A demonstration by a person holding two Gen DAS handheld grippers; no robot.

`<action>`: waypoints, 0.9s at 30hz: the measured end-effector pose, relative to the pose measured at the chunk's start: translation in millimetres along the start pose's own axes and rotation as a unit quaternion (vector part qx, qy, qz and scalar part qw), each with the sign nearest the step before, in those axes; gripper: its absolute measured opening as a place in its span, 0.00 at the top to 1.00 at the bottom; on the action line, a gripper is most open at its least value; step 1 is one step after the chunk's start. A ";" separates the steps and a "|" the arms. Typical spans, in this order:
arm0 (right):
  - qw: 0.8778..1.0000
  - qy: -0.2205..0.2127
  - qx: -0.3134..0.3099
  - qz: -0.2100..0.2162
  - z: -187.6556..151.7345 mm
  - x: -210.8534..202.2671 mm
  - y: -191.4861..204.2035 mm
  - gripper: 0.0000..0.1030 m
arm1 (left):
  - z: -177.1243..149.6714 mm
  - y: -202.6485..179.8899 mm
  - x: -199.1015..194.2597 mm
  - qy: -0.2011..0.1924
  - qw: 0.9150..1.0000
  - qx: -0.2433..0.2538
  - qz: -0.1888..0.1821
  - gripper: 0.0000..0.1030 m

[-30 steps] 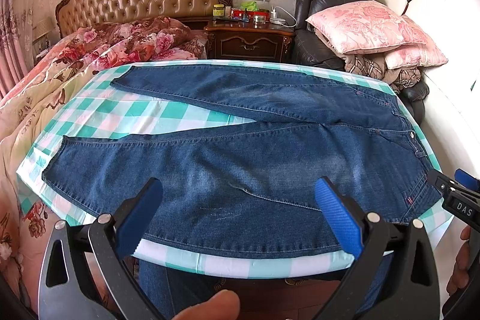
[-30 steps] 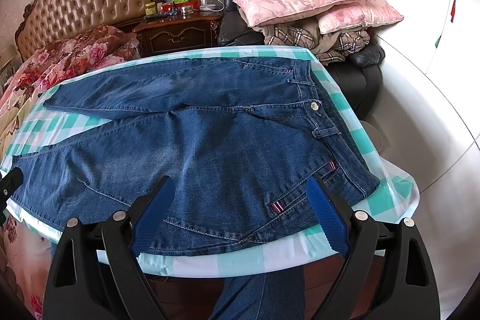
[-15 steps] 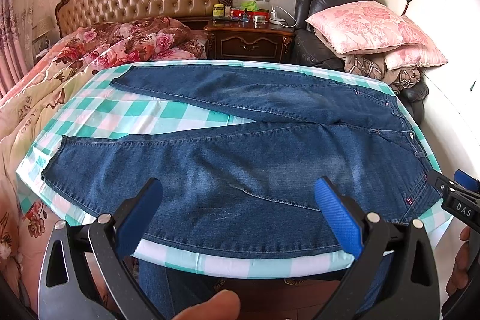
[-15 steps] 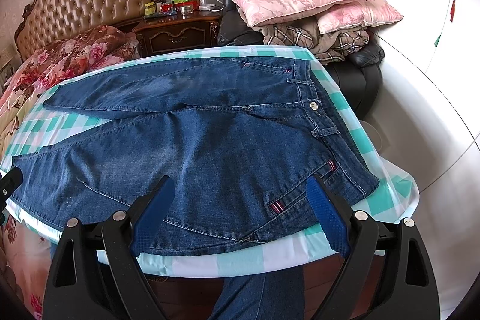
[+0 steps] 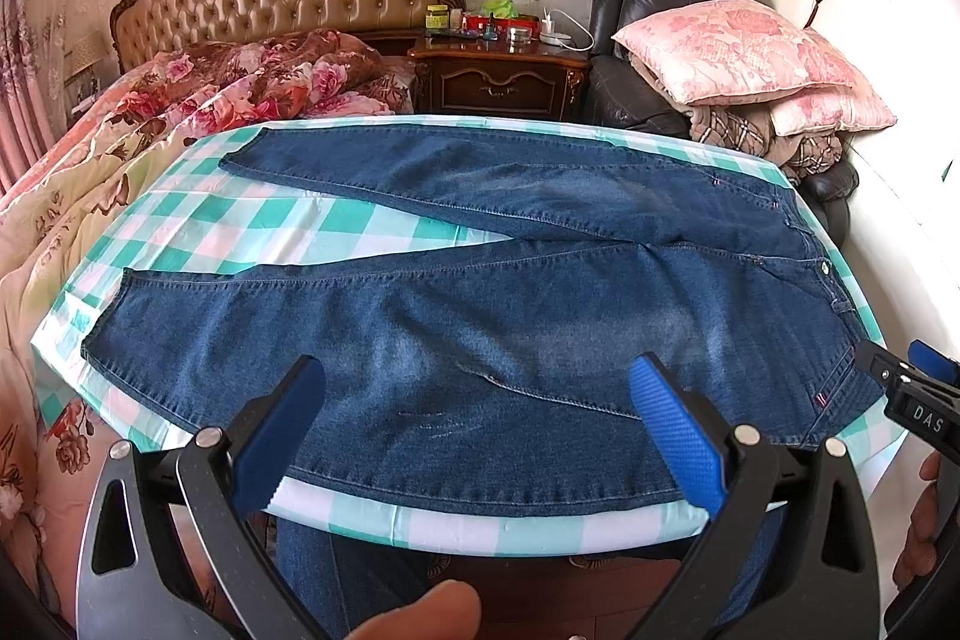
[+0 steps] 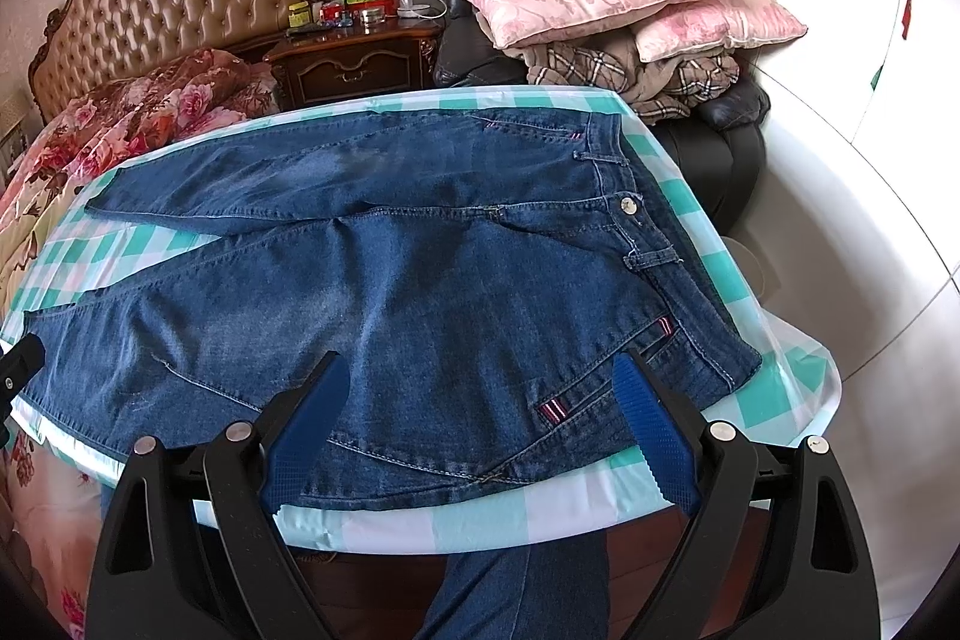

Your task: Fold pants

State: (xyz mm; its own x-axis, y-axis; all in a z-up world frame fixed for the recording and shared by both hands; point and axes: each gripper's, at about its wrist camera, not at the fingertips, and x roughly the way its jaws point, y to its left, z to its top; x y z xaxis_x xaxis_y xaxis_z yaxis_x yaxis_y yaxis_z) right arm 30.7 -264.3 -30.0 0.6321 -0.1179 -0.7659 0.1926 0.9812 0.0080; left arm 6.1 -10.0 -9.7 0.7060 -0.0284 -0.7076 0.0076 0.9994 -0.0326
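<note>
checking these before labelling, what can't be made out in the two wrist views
- Jeans near hem: hidden behind the left gripper fingers, left wrist view.
- Items on the nightstand: too small to identify, both views.
- Under the checked tablecloth: covered.
- Right gripper in left view: cut off by the edge.

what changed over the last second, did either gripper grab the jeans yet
Nothing visibly changed. The jeans lie spread flat on the checked tablecloth as before, both legs apart. The left gripper and the right gripper hover at the near edge in the same spots, fingers wide open, with nothing taken hold of.
</note>
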 end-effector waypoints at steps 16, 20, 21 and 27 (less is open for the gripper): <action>0.993 0.099 0.057 0.018 231.8 249.4 -175.3 0.16 | 3.4 9.2 40.2 0.043 0.999 -0.018 0.002 0.01; 0.992 0.119 0.039 0.032 250.8 295.4 -175.4 0.17 | 5.9 21.1 55.3 0.060 0.997 -0.028 0.026 0.01; 0.991 0.127 0.031 0.033 251.7 303.7 -173.1 0.17 | 7.0 23.4 60.1 0.064 0.997 -0.030 0.032 0.01; 0.988 0.149 0.015 0.028 259.2 340.1 -172.0 0.44 | 11.3 33.3 70.6 0.074 0.995 -0.036 0.048 0.01</action>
State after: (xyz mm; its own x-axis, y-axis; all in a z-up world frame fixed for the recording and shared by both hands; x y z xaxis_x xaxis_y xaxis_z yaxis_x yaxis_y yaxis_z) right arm 407.1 -512.7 -125.3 0.3940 -0.0081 -0.9191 0.1883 0.9795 0.0720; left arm 64.2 21.5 -52.8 0.5894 0.0601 -0.8056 -0.1097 0.9939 -0.0061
